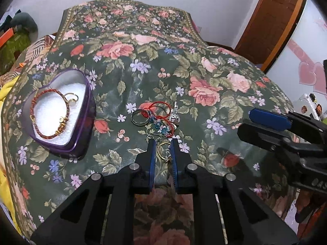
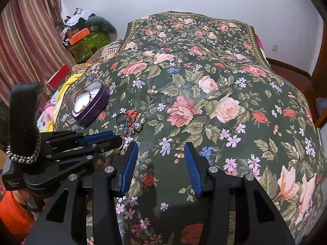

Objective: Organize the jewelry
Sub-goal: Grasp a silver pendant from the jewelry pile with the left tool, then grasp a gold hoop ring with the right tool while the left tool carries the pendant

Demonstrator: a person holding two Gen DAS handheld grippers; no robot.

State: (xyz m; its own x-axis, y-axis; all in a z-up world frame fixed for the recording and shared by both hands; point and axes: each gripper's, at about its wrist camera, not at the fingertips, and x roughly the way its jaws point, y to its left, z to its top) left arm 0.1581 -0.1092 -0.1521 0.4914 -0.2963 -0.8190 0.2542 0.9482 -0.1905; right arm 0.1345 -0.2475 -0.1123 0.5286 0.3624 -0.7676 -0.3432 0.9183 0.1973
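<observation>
A bed [image 1: 204,65] is covered by a floral spread [image 2: 204,106], on which a heart-shaped tin [image 1: 81,143] and, just beside it, a jewelry pile [image 1: 157,118] are laid.

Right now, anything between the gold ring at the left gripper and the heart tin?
Nothing visible. The gold ring sits between the left gripper pads; only floral cloth separates it from the open heart tin leftward. The jewelry pile lies beyond, off that line.
</observation>
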